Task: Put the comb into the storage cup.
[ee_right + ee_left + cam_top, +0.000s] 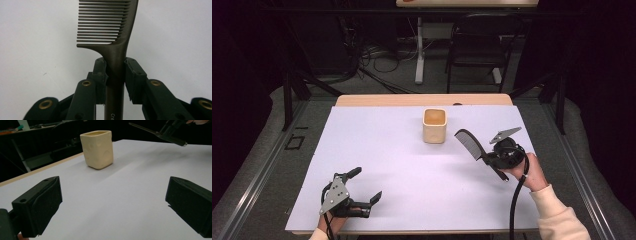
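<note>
Comb (110,37) handle sits clamped between the jaws of your right tool (115,72), the two pads pressed against either side of the dark shaft just below where the teeth begin. In the right gripper view the teeth run out to the left of the spine and the comb stands straight up from the jaws, with the white sheet behind it. From the high view, your right tool (492,157) holds the comb (470,143) lifted off the worktop (377,150), teeth end pointing up and toward the far left, handle end poking out below your hand (526,172).

The cream cup (434,125) stands upright near the far middle of the white sheet, to the left of the comb's tip and a little farther from you; the two are near each other but apart. The left gripper view shows the cup (97,148) as squarish with shallow dimples on its walls, and the comb (156,132) hanging in the air to its right.

Your left tool (364,186) rests low at the near left of the worktop, well apart from the cup, its jaws spread wide with nothing between them (112,202).
</note>
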Motion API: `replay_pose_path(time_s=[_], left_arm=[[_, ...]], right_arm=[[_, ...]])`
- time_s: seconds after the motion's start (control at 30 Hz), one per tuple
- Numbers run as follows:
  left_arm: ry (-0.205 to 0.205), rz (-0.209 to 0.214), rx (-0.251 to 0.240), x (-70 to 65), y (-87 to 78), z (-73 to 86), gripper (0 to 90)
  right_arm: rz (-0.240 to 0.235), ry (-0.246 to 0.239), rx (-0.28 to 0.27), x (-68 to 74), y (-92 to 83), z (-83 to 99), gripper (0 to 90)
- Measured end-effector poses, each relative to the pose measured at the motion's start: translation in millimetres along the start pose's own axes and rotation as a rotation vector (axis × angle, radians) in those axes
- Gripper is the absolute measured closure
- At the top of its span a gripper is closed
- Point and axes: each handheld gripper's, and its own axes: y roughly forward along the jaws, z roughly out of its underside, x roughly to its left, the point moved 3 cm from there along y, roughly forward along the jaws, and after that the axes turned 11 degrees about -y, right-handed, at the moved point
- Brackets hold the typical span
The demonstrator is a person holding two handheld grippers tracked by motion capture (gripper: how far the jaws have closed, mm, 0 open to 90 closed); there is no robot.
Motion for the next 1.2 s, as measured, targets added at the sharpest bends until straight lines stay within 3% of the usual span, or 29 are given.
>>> replay_pose_path(time_s=[0.33,1.2], left_arm=[[-0.001,0.004,0.001,-0.1,0.4,0.3,0.9],[-0.002,0.005,-0.003,0.0,-0.1,0.1,1.2]], right_arm=[[0.010,0.012,-0.062,1.7,2.4,0.9,71.8],[0.047,0.014,-0.143,8.0,-7.3,-4.5,71.9]])
